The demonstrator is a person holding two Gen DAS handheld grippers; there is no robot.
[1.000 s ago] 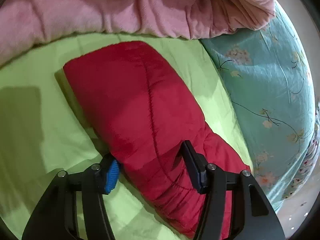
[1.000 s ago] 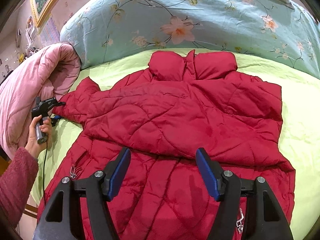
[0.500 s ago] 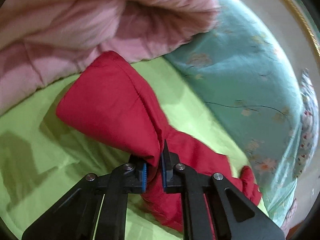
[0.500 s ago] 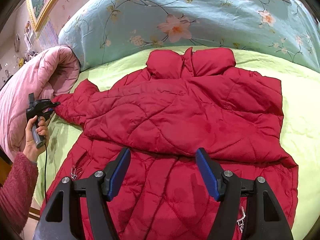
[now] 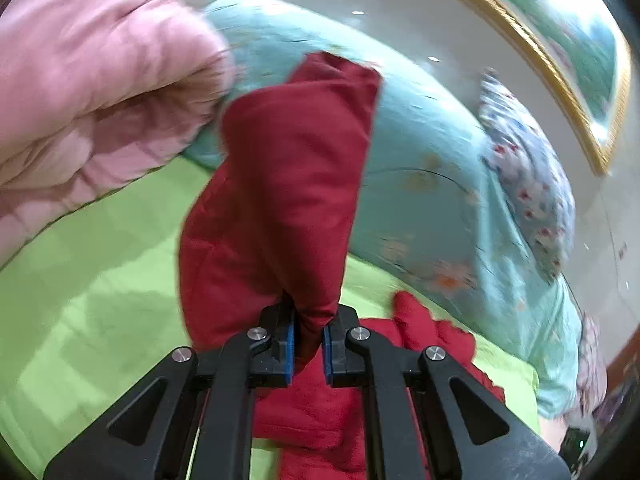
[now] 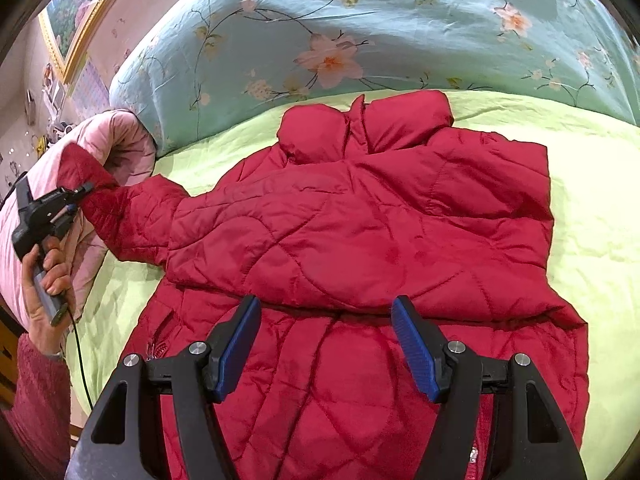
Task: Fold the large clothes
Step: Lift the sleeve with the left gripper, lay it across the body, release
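Pinching the jacket's sleeve (image 5: 280, 184) near its cuff end, your left gripper (image 5: 308, 344) has its blue pads closed tight on a bunch of red quilted fabric, and the sleeve stands up off the bed in front of the lens. That grip makes sense: holding near the end gives you the whole sleeve to swing, so it can be laid across the body in one sweep. In the right wrist view you can see the same left gripper (image 6: 60, 204) out at the bed's left side with the sleeve (image 6: 120, 208) stretched between it and the shoulder.

The red puffer jacket (image 6: 360, 240) lies spread on the green bedsheet (image 6: 592, 216), collar toward the floral teal quilt (image 6: 360, 28). The other sleeve appears already folded across the chest, which is likely why only this one is in hand. The rolled pink comforter (image 6: 120, 136) sits just beside the lifted sleeve, so lift clear of it.

Your right gripper (image 6: 324, 344) hovers over the lower part of the jacket with its jaws wide apart and nothing between them. Judging by that position, it is placed to pin or smooth the body while the sleeve comes over.
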